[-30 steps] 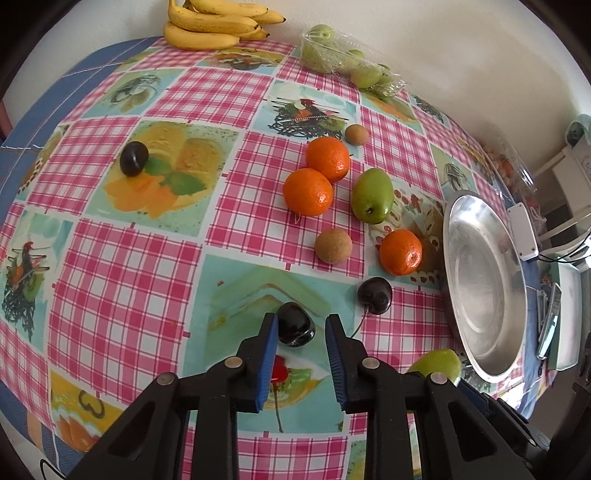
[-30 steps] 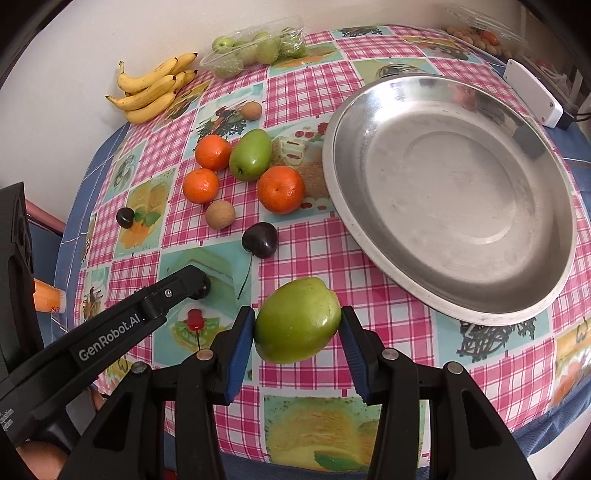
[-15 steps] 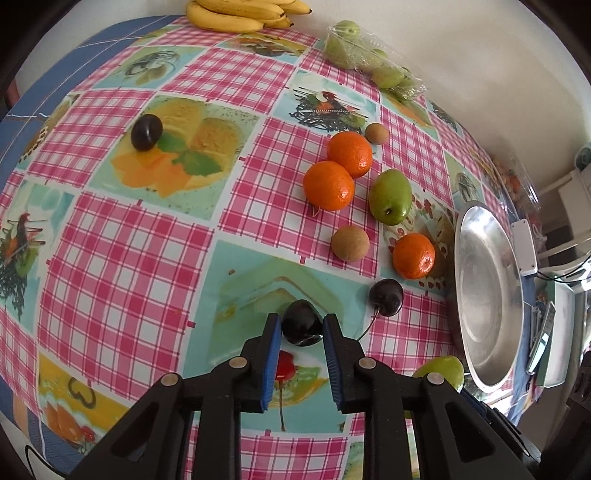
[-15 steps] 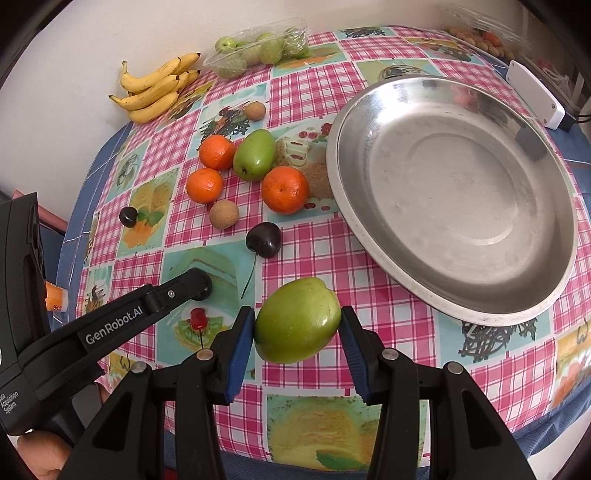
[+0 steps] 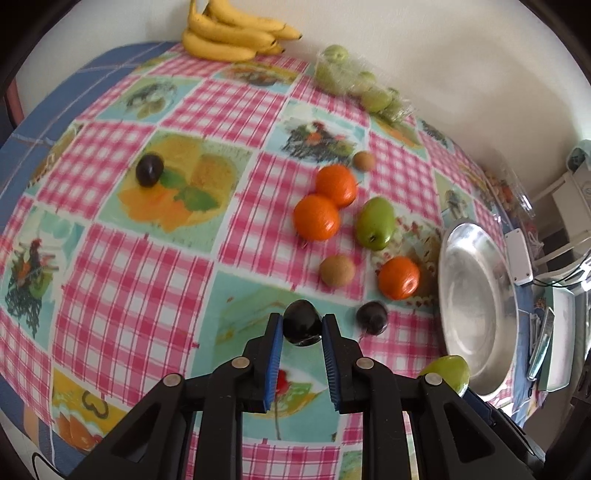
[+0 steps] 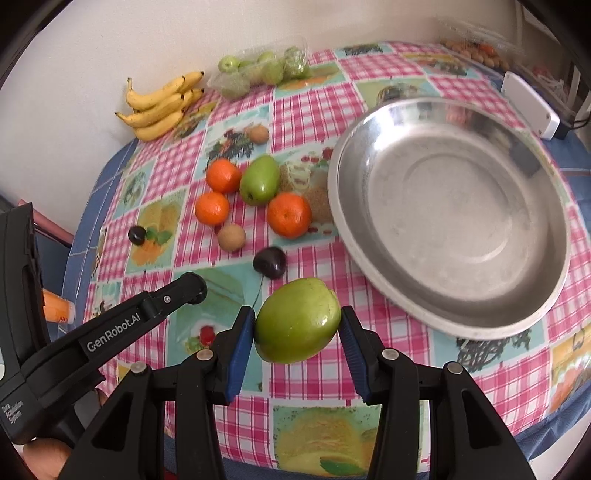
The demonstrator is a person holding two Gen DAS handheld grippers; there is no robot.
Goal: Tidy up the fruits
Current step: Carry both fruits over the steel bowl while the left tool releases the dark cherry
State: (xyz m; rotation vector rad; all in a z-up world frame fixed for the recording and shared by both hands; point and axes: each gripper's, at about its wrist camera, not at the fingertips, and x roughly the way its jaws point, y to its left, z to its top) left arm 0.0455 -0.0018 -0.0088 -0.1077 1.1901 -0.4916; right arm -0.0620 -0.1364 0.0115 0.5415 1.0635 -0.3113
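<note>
My left gripper is clamped on a dark plum, its blue pads pressed to either side of the fruit, just above the checked cloth. My right gripper grips a green apple, held clear of the cloth beside the near rim of the steel dish, which has no fruit in it. From the right camera I see the left gripper's black arm coming in from the lower left, its tip hiding the plum it holds. A second plum with a thin stem lies just right of the one I hold, between it and the dish. Beyond it sit a kiwi and an orange near each other, the orange close to the dish rim. Further back a green pear-shaped fruit stands beside two oranges that touch each other, with a smaller kiwi behind them. A third plum lies well apart on the left of the cloth. At the far edge by the wall are a bunch of bananas and a clear bag of green fruit. A white box lies beyond the dish.
</note>
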